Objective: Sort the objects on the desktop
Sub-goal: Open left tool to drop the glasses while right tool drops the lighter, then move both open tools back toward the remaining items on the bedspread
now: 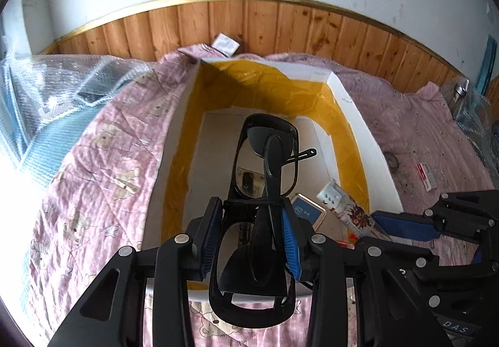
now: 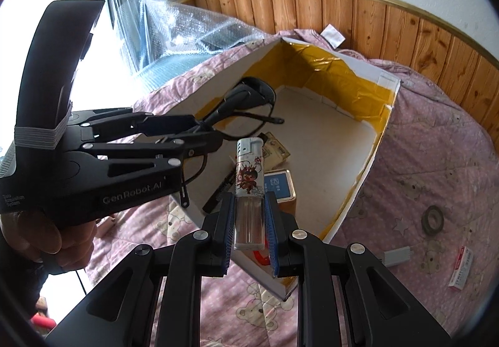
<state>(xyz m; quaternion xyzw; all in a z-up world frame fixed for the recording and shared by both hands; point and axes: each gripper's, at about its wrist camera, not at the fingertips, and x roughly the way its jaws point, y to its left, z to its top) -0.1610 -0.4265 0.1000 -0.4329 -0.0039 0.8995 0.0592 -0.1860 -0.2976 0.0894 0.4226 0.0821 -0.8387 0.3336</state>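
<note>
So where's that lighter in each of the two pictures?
Left wrist view: the lighter lies low and right of centre, beside the glasses, its base hidden behind the right gripper.
Right wrist view: the lighter stands upright at bottom centre, clamped in the right gripper, over the box's near corner.
Shared landmark: the box with yellow lining, on the pink quilt.
</note>
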